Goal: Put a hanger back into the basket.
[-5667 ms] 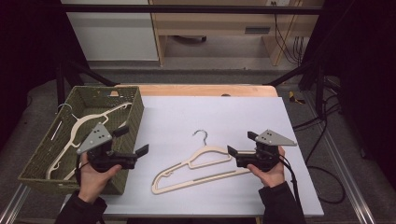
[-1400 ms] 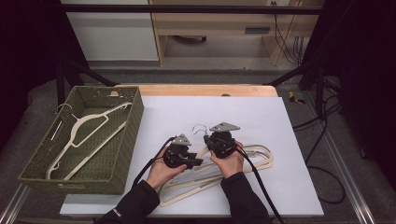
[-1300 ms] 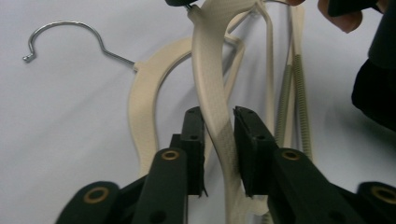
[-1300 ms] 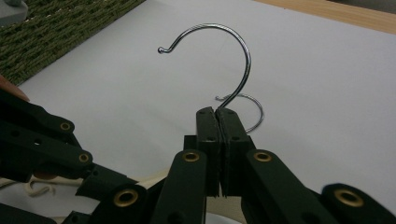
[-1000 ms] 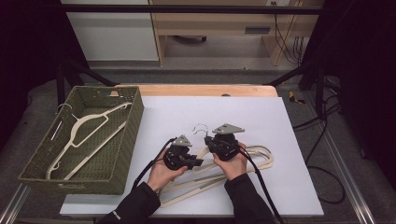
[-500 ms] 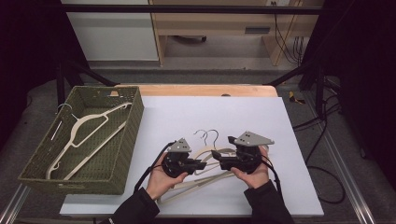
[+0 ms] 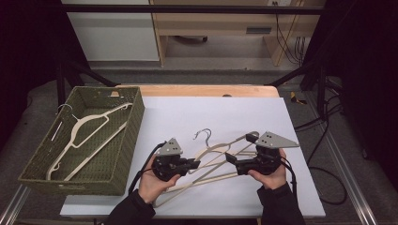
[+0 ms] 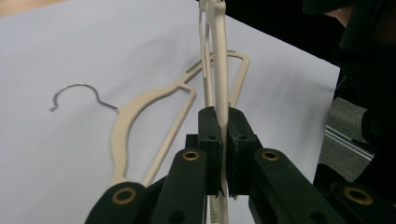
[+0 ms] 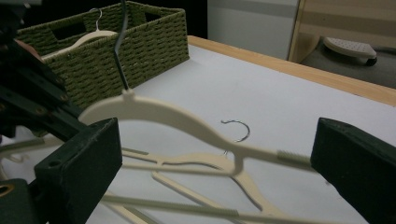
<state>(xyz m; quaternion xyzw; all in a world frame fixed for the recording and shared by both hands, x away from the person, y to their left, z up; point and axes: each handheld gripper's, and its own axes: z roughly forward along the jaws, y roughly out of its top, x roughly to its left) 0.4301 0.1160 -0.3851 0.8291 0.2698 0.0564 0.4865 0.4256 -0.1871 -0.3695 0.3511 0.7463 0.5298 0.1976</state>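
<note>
My left gripper (image 7: 194,164) (image 8: 222,119) is shut on the thin edge of a cream plastic hanger (image 8: 218,70) and holds it tilted up off the white table. My right gripper (image 7: 238,151) (image 9: 212,144) has just been opening its jaws. They now stand wide, and the raised hanger's shoulder (image 9: 187,122) runs between them without either pad touching it. A second cream hanger (image 8: 123,123) (image 9: 205,164) lies flat on the table under the first. In the high view the two hangers (image 7: 217,149) overlap between my hands.
A green woven basket (image 7: 123,140) (image 9: 140,46) stands at the table's left and holds more cream hangers (image 7: 84,126). The white tabletop (image 7: 225,108) stretches beyond my hands to a wooden back edge (image 7: 202,90). Cables trail off the right side.
My right gripper has let go of the hanger, opened wide and moved to the right, away from the left one. The left gripper has lifted its hanger a little.
</note>
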